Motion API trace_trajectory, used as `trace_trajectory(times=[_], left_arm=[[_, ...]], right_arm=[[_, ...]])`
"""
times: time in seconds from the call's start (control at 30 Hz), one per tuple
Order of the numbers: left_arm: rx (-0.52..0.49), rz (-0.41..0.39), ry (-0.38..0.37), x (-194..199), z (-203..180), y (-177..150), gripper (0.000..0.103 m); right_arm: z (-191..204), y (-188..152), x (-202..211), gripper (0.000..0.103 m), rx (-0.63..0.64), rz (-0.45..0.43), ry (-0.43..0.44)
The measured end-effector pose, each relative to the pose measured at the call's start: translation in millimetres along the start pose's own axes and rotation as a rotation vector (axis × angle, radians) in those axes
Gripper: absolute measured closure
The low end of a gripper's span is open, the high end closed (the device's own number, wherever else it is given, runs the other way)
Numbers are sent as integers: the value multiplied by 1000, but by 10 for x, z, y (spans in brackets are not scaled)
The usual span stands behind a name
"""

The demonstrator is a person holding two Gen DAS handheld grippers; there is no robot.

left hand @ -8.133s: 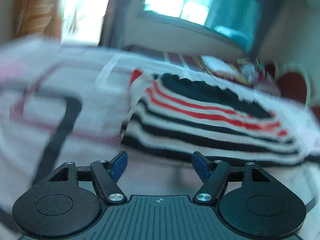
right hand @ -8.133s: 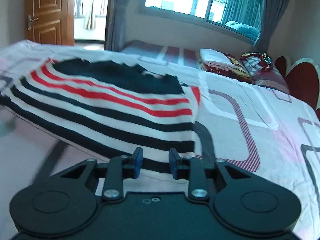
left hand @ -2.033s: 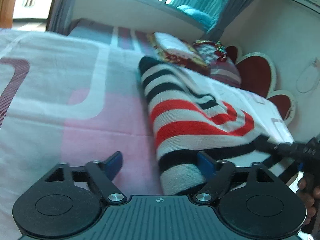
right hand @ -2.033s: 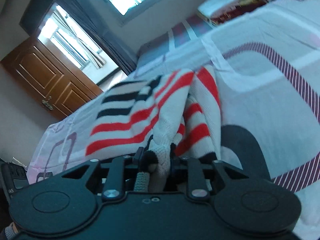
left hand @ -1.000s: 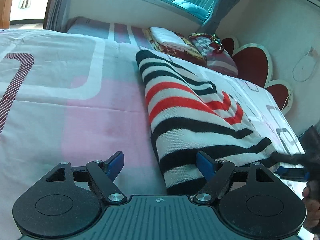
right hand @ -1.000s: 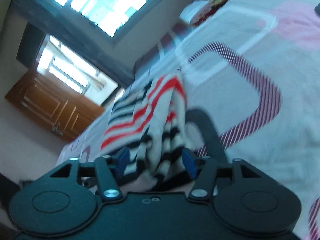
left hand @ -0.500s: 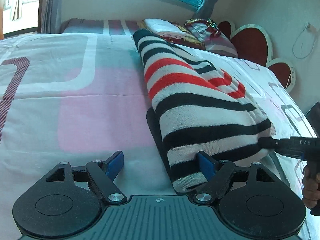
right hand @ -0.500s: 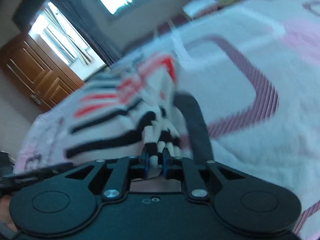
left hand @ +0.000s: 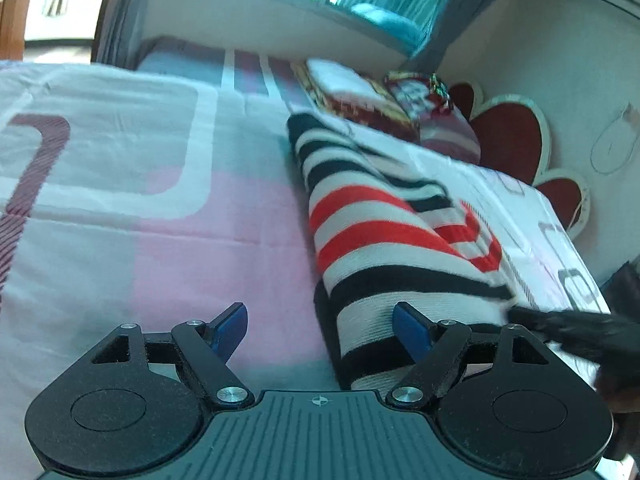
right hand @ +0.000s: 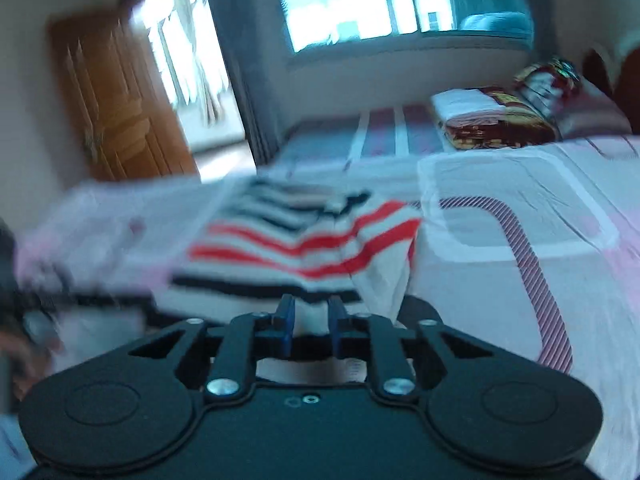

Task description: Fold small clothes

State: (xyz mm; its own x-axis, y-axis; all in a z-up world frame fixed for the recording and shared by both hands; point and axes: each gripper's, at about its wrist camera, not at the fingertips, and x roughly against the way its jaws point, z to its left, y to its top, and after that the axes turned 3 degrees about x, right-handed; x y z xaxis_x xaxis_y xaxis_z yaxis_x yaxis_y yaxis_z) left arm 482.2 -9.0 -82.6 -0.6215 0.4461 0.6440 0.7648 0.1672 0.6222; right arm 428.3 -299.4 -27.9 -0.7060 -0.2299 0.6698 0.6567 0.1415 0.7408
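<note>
A knitted sweater [left hand: 380, 240] with black, red and white stripes lies folded into a long strip on the bed [left hand: 160, 200]. My left gripper [left hand: 320, 320] is open at the sweater's near end. The hem lies between its blue pads, closer to the right one, and neither pad presses on it. In the right wrist view my right gripper [right hand: 312, 320] is shut on the near edge of the sweater [right hand: 300, 248], with pale knit pinched between its pads. The right gripper [left hand: 560, 328] also shows as a dark blur at the right edge of the left wrist view.
The bed sheet [right hand: 500, 280] is pink and white with rounded patterns. Folded blankets and pillows [right hand: 480, 116] are stacked at the far end near a red heart-shaped headboard [left hand: 508, 136]. A wooden door [right hand: 116, 120] stands at the far left.
My right gripper went from open around the sweater's edge to shut on it, then rolled upright and shifted sideways. The left gripper stayed open at the near hem.
</note>
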Motion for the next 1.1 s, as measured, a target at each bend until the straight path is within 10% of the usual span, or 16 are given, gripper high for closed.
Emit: trace_trajectory(times=[0.13, 0.23, 0.5, 0.8, 1.1], left_arm=[[-48, -50, 12, 55, -82, 132, 23], [-43, -69, -16, -79, -139, 364, 23], [-96, 48, 72, -799, -261, 631, 23], [-110, -5, 85, -810, -366, 839, 23], [-157, 35, 132, -975, -373, 765, 22]], right_arm=[[-140, 7, -33, 103, -64, 31, 21], [-81, 195, 91, 77, -64, -110, 5], [-343, 540, -593, 92, -108, -19, -27], [-629, 612, -431, 82, -221, -127, -33], [-619, 570, -752, 80, -183, -3, -86]])
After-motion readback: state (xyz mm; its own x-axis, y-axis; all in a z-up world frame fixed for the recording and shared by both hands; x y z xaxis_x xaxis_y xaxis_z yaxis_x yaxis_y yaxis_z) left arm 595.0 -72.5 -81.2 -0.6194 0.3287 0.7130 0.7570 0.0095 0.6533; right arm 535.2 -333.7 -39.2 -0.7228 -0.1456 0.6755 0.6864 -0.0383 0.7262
